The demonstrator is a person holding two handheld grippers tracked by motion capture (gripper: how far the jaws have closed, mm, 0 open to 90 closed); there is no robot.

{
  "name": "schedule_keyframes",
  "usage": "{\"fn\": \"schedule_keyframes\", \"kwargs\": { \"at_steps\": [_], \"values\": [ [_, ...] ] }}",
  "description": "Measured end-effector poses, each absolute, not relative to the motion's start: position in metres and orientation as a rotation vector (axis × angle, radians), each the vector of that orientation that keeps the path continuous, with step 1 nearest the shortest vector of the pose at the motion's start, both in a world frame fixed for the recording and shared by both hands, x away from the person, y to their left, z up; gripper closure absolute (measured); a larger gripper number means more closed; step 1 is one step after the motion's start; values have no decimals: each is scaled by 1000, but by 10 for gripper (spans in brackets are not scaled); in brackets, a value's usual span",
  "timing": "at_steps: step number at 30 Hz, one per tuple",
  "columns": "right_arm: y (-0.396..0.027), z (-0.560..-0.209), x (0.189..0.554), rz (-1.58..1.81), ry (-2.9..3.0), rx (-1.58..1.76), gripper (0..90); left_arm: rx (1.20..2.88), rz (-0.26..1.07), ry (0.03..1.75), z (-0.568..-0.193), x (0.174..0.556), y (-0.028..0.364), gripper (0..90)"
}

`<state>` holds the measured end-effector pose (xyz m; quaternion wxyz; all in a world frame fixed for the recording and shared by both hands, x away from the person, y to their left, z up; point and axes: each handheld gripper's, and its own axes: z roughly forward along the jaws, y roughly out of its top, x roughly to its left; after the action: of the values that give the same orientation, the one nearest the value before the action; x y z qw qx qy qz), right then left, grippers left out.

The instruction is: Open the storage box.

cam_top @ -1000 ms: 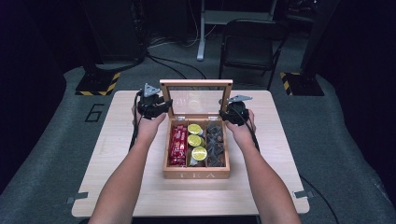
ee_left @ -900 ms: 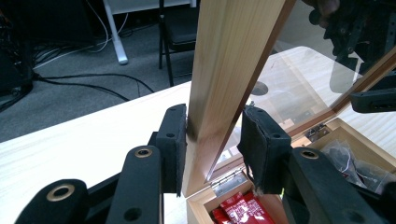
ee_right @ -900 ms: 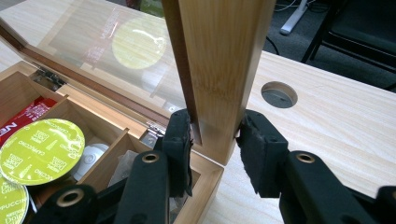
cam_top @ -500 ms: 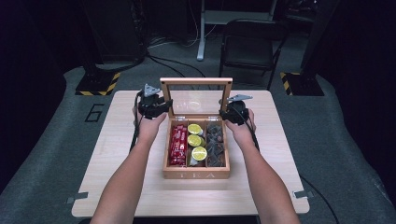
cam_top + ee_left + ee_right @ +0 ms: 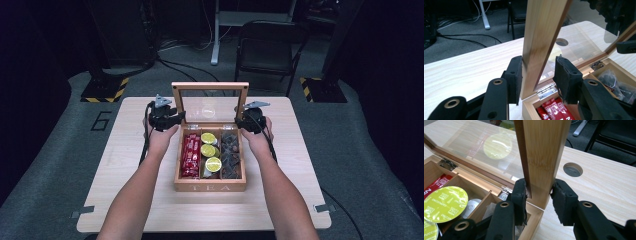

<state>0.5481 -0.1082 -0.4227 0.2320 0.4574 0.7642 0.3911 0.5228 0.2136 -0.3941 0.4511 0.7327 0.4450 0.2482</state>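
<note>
The left gripper (image 5: 537, 77) has just been opening off the tea box's lid (image 5: 210, 86); the right gripper (image 5: 539, 200) clamps the frame, so release looks underway.

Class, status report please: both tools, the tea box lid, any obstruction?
Left tool just opening, loose around lid. Right tool clamped on lid frame. Lid upright. Nothing obstructing.

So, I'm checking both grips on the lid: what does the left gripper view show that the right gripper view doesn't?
Left gripper view: the left tongs have just been opening, with the lid between them and one pad now off it; dark tea bags lie beyond.
Right gripper view: the right tongs are clamped on the lid's other side, and green-topped capsules are beside them.
Both: the wooden box, its upright glass lid, red packets and the table.
</note>
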Motion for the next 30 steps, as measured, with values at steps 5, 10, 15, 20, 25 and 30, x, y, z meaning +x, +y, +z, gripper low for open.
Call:
{"fn": "schedule_keyframes", "kwargs": {
  "at_steps": [5,10,15,20,25,30],
  "values": [
    [-108,-423,549,1082,2087,1264,643,1812,607,1105,-396,522,212,557],
    [-108,-423,551,1075,2097,1263,644,1817,603,1104,-399,521,212,558],
    [-109,-422,552,1070,2105,1262,644,1826,604,1103,-400,522,212,557],
    [-108,-423,552,1075,2090,1271,645,1836,607,1101,-401,521,212,552],
    [-107,-423,553,1078,2084,1287,645,1838,607,1103,-402,519,213,548],
    [-106,-423,553,1080,2068,1309,645,1820,619,1107,-401,518,218,545]
  ]
}}
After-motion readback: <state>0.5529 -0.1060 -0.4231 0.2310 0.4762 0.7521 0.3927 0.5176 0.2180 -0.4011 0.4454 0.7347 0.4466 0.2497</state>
